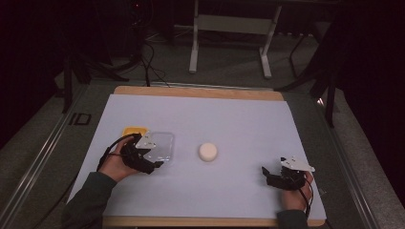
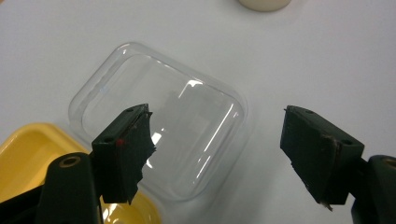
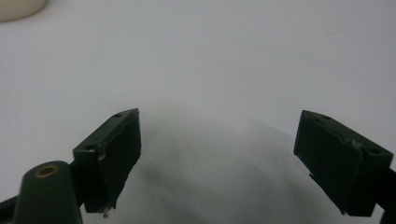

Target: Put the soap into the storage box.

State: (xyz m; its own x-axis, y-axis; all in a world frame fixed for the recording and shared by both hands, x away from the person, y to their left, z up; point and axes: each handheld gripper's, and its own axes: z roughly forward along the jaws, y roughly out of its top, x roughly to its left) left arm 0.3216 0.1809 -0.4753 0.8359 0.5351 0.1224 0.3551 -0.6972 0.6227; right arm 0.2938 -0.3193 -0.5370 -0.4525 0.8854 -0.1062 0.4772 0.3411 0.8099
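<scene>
1. High view: a white sheet (image 1: 200,124) covers most of the bench (image 1: 191,90), whose wooden edge shows at the far and near sides. The left gripper (image 1: 155,166) sits over the near edge of a clear lid (image 1: 161,145), and a yellow tray (image 1: 133,130) pokes out just beyond it. A cream puck (image 1: 207,151) lies alone mid-sheet, apart from the lid. The right gripper (image 1: 267,174) rests near the sheet's near right corner, well apart from the puck, with bare sheet between. Beyond the bench, a dim floor carries cables (image 1: 150,57) and a white frame (image 1: 229,33).

2. Left gripper view: the jaws stand wide apart, holding nothing. One jaw lies over the lid (image 2: 159,116); the other is over bare sheet beside the lid's rim. The tray (image 2: 28,149) sits at the lower left, its corner under the lid's edge. The puck (image 2: 264,3) peeks in at the top.

3. Right gripper view: the jaws are spread wide over plain sheet (image 3: 210,70), empty. The puck (image 3: 18,8) shows at the top left corner.
</scene>
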